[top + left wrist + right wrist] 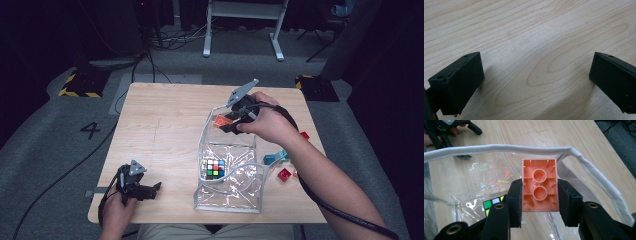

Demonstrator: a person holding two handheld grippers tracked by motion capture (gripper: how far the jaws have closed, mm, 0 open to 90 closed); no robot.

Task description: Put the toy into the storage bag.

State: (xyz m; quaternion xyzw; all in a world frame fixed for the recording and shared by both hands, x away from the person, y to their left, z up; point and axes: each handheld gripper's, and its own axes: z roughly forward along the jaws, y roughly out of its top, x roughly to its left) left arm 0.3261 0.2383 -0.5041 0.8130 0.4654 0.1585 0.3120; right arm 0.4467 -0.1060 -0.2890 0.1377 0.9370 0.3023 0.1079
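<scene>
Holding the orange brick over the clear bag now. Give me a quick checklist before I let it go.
1. Grip: right gripper jaws clamp both sides of the orange plastic building brick, hollow side facing the camera: ok.
2. Clear plastic bag with white fabric rim open: ok.
3. Brick above the opening: looks so in the high view; exact alignment cannot tell.
4. Landing spot: multicoloured puzzle cube already inside, bare floor beside it: ok.
5. Left gripper open, apart from the bag, not steadying it: not ok if the bag tips.

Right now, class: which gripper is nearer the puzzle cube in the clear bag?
Right. The right gripper hovers above the bag, beyond the cube; the left gripper rests outside, farther left.
</scene>
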